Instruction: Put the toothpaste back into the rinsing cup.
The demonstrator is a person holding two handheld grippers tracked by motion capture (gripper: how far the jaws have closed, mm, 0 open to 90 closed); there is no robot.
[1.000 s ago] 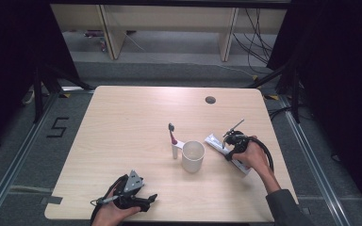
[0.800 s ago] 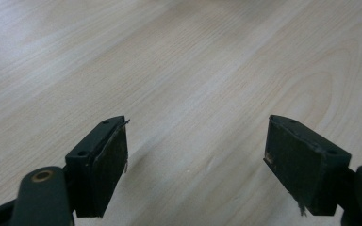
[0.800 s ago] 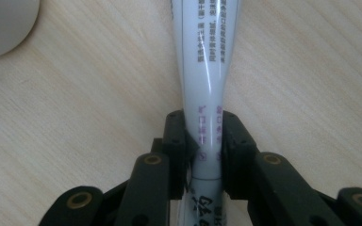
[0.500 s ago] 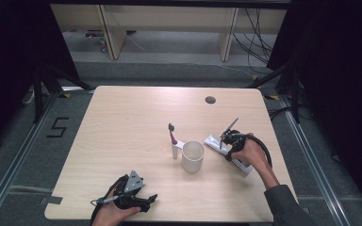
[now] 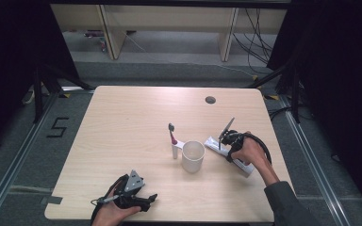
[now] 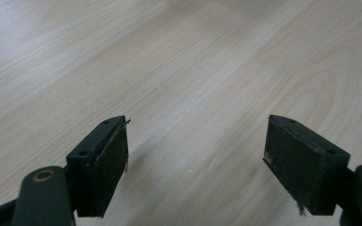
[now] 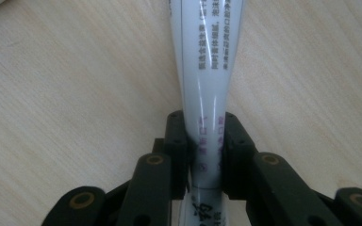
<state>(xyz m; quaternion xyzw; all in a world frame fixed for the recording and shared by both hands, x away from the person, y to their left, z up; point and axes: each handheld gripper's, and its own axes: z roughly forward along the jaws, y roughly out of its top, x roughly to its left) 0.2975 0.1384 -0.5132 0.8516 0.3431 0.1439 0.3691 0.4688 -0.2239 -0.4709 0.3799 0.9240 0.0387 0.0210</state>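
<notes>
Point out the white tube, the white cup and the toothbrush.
white tube (image 7: 202, 89), right gripper view, on its printed body above the jaws closed on it.
white cup (image 5: 193, 157), high view, on its outer wall.
toothbrush (image 5: 172, 136), high view, on its red neck below the dark head.

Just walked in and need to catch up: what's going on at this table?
A person works with a gripper in each hand. The right gripper is shut on a white tube that lies on the table, right of a white cup. A toothbrush stands just left of the cup. The left gripper rests open at the near edge, holding nothing.
</notes>
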